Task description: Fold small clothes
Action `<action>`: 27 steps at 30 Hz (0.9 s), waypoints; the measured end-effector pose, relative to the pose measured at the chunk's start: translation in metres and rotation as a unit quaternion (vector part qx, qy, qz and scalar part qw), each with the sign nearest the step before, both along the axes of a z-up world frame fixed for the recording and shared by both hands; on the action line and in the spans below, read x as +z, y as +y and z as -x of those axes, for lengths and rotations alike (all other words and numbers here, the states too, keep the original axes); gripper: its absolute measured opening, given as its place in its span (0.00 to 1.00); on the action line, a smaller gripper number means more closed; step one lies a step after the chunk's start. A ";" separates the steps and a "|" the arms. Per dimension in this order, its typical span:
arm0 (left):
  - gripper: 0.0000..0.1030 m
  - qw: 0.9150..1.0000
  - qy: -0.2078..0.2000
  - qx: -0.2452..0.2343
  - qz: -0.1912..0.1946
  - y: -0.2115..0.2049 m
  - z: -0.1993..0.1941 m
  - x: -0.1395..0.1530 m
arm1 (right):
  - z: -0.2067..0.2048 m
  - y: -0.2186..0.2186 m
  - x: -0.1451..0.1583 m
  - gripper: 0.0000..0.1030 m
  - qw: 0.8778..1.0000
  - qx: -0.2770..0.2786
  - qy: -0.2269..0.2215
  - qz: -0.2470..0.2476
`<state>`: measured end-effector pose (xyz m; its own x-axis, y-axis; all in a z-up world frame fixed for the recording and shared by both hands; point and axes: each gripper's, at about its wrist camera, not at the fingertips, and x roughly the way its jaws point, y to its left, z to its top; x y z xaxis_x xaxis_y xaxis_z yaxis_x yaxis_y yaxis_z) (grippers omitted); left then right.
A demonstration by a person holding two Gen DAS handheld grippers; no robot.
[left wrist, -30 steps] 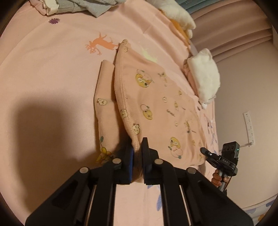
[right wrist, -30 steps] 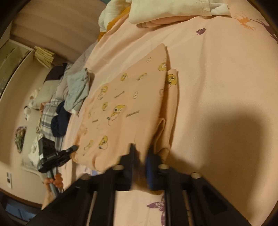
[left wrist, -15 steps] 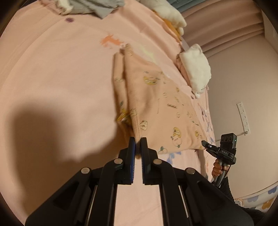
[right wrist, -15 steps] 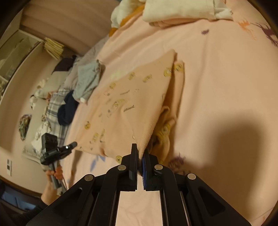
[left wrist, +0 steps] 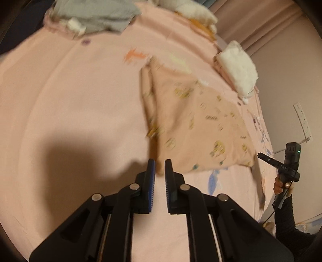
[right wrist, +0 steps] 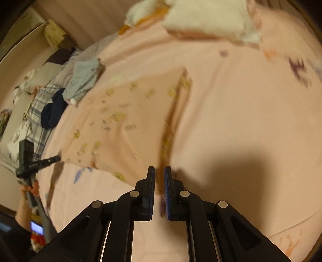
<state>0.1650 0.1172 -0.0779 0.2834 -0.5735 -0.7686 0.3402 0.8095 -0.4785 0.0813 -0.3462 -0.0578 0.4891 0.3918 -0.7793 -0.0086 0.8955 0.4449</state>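
Note:
A peach garment (left wrist: 201, 125) printed with yellow cartoon figures lies folded on the pink bedsheet (left wrist: 70, 100), with a narrower layer showing along its left side. My left gripper (left wrist: 160, 167) sits at its near corner. Its jaws are opening, and the corner reaches only to the tips with no pad pressing on it. In the right wrist view the same garment (right wrist: 124, 121) spreads to the left. My right gripper (right wrist: 160, 173) is shut on a bit of its near folded edge. Each view shows the other gripper held in a hand at the frame's side.
A folded white pile (left wrist: 237, 66) lies at the bed's far right edge, and grey clothes (left wrist: 96, 16) are heaped at the top. In the right wrist view a grey-blue garment (right wrist: 84, 80), a navy piece (right wrist: 52, 114) and plaid cloth (right wrist: 38, 104) lie left of the garment.
Both grippers have drawn back and risen from the garment, which now looks smaller and blurred. The left jaws have parted off the corner they pinched. The right stays shut.

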 end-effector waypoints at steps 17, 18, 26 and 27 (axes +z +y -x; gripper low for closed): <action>0.14 0.983 -0.064 -0.119 -0.124 -0.125 0.001 -0.037 | -0.034 0.141 -0.044 0.07 0.975 0.180 0.016 0.132; 0.14 0.983 -0.062 -0.122 -0.125 -0.121 0.005 -0.039 | -0.024 0.141 -0.043 0.07 0.973 0.183 0.001 0.138; 0.14 0.985 -0.091 -0.093 -0.113 -0.100 0.019 -0.017 | -0.008 0.119 -0.024 0.07 0.983 0.163 -0.001 0.082; 0.15 0.985 -0.102 -0.081 -0.115 -0.100 0.017 -0.012 | -0.012 0.117 -0.020 0.07 0.985 0.153 -0.009 0.076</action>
<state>0.1476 0.0172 -0.0896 0.3644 -0.4419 -0.8197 0.5444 0.8152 -0.1975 0.0933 -0.2288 -0.0780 0.3811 0.4019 -0.8326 -0.2951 0.9063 0.3025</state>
